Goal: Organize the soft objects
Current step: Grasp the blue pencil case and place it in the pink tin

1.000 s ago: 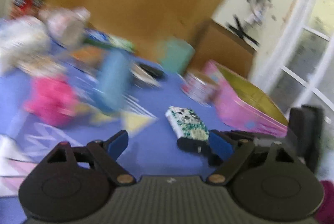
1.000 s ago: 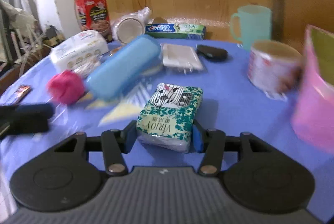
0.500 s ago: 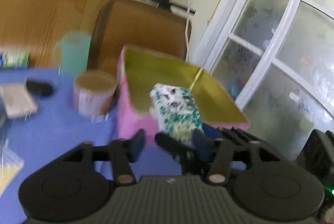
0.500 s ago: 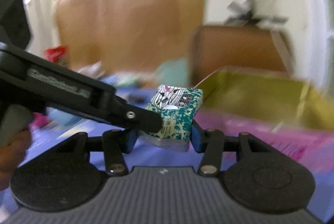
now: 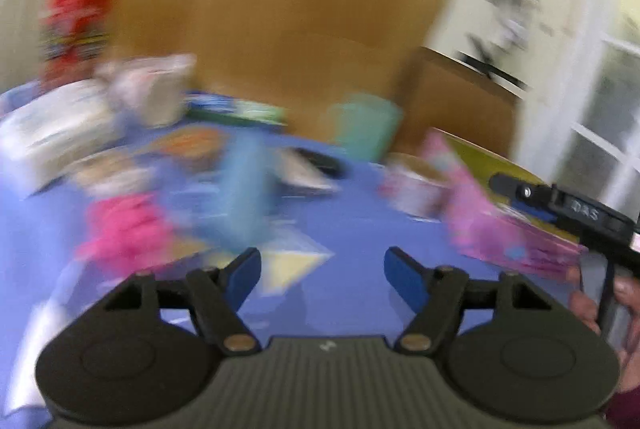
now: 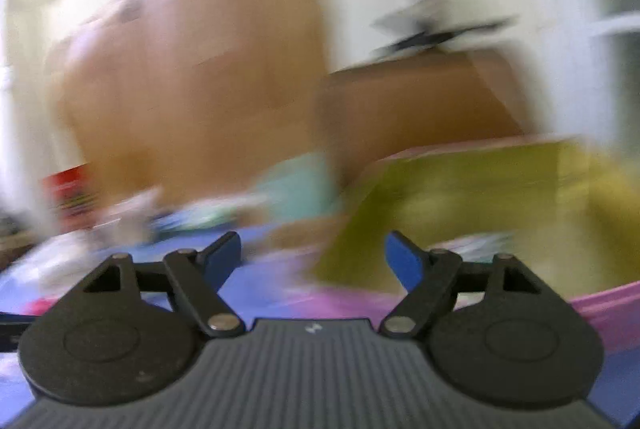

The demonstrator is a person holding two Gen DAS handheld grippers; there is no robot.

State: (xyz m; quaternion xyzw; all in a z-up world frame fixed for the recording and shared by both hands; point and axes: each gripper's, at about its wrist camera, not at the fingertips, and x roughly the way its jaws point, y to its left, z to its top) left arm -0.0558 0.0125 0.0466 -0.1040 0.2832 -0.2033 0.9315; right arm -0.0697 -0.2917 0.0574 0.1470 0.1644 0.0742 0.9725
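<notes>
From the left wrist, the left tool [image 5: 322,279] has just been opening and stands empty over the blue worktop [image 5: 348,229]; the pink fluffy thing [image 5: 124,233] lies toward its left edge. It looks light and squashy, best pinched mid-body.

From the right wrist, the right tool [image 6: 313,255] has just spread apart, empty, over the pink box [image 6: 600,299].
</notes>
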